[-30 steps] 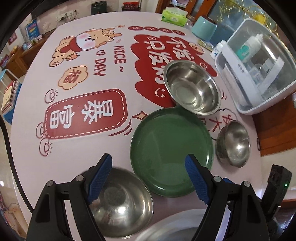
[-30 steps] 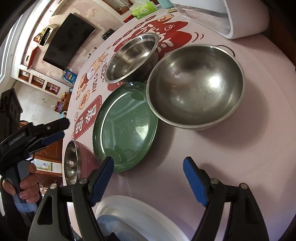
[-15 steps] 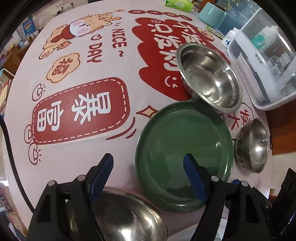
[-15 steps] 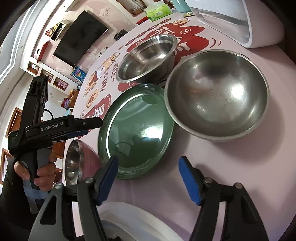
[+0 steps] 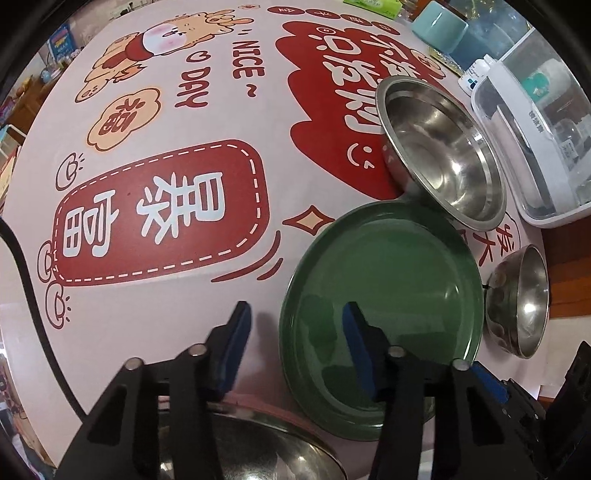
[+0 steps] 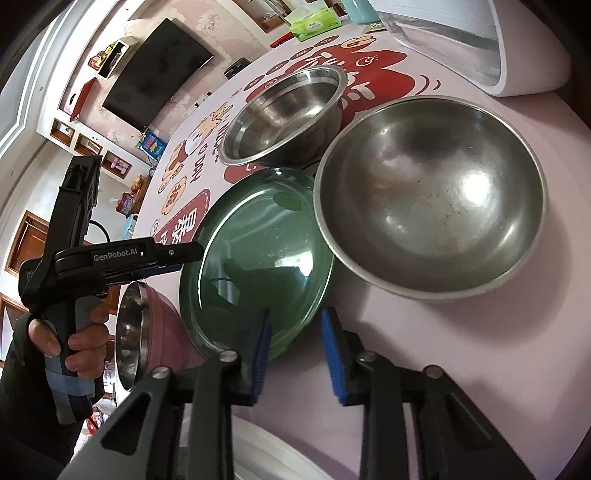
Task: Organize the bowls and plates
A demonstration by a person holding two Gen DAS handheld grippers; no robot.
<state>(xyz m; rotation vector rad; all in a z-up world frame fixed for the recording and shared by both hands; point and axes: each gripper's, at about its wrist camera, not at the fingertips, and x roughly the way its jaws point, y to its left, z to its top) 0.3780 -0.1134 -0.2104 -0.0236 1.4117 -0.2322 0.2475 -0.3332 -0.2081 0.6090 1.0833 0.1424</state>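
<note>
A green plate (image 5: 388,295) lies flat on the pink printed table; it also shows in the right wrist view (image 6: 258,251). My left gripper (image 5: 295,350) is open and straddles the plate's left rim. My right gripper (image 6: 295,354) is open, its jaws on either side of the plate's near rim. A deep steel bowl (image 5: 443,155) touches the plate's far edge. A wide steel bowl (image 6: 432,195) sits right of the plate. A pink-sided steel bowl (image 6: 144,332) sits left of it, seen from above below my left gripper (image 5: 266,446).
A white dish rack with a clear lid (image 5: 535,147) stands at the right table edge. A white plate (image 6: 266,454) lies under my right gripper. A teal cup (image 5: 439,26) and a tissue box (image 6: 314,22) stand at the far side.
Both grippers have moved forward to the green plate and narrowed their jaws. The left one came off the pink-sided bowl onto the plate's left rim; the right one reached the near rim.
</note>
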